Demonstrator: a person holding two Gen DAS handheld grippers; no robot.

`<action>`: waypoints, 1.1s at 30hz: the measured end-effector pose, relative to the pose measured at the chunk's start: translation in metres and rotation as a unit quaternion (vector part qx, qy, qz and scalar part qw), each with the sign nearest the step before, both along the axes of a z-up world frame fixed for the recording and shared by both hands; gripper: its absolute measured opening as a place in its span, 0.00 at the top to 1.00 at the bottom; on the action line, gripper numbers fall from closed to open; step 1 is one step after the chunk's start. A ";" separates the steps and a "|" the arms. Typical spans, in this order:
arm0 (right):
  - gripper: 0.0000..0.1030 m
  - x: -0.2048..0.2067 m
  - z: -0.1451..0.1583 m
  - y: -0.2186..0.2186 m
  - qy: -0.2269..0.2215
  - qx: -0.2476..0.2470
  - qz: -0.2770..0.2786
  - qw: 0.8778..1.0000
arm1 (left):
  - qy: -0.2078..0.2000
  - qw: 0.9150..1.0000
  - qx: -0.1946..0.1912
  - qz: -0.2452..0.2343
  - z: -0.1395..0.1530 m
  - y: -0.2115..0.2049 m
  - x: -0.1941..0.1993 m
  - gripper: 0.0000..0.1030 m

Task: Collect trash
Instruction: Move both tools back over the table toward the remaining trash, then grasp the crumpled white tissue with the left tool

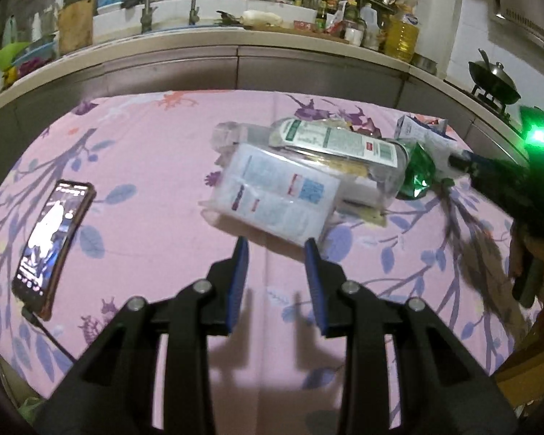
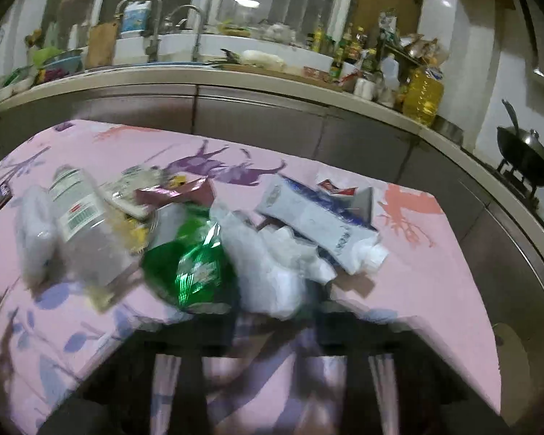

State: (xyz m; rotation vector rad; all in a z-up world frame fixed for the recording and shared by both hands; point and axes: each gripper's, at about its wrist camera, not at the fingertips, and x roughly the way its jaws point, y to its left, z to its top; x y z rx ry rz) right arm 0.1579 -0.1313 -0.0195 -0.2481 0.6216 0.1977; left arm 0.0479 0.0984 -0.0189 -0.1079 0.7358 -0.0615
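Left claw [image 1: 276, 244] released, empty, low centre, just short of packet [image 1: 275, 195]. Right claw [image 2: 275, 308] blurred, clenched near green wrapper [image 2: 196, 264]. Phone [image 1: 50, 243] left.

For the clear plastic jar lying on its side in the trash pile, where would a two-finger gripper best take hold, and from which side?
Probably across the body of the clear plastic jar, near its open end, which faces the camera in the left wrist view. It lies on its side, so jaws from above could span its round wall. A flat white packet leans against its near side and a green foil wrapper crowds the right, so a low sideways approach looks blocked.
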 end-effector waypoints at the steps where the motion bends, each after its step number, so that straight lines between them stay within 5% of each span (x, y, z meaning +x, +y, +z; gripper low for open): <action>1: 1.00 0.003 0.005 -0.013 0.009 0.043 -0.005 0.999 | 0.000 1.000 -0.002 -0.003 0.000 -0.001 0.001 0.71; 6: 1.00 -0.034 0.029 -0.067 0.011 0.166 -0.012 0.986 | 0.004 1.000 -0.005 -0.030 -0.002 -0.016 0.003 0.71; 11: 1.00 -0.079 0.021 -0.090 0.048 0.231 0.007 0.972 | 0.012 0.999 -0.002 -0.053 -0.005 -0.037 0.012 0.67; 16: 1.00 -0.101 -0.006 -0.076 0.089 0.200 0.024 0.975 | 0.016 0.997 -0.013 -0.073 -0.004 -0.056 0.014 0.52; 19: 1.00 -0.099 -0.030 -0.065 0.141 0.224 0.036 0.964 | 0.030 0.995 -0.037 -0.088 -0.003 -0.065 0.014 0.34; 25: 1.00 -0.092 -0.054 -0.049 0.237 0.294 0.079 0.922 | 0.053 0.987 -0.077 -0.128 -0.003 -0.081 0.014 0.33; 33: 1.00 -0.110 -0.039 -0.063 0.221 0.324 0.102 0.914 | 0.075 0.978 -0.100 -0.169 -0.009 -0.109 0.025 0.33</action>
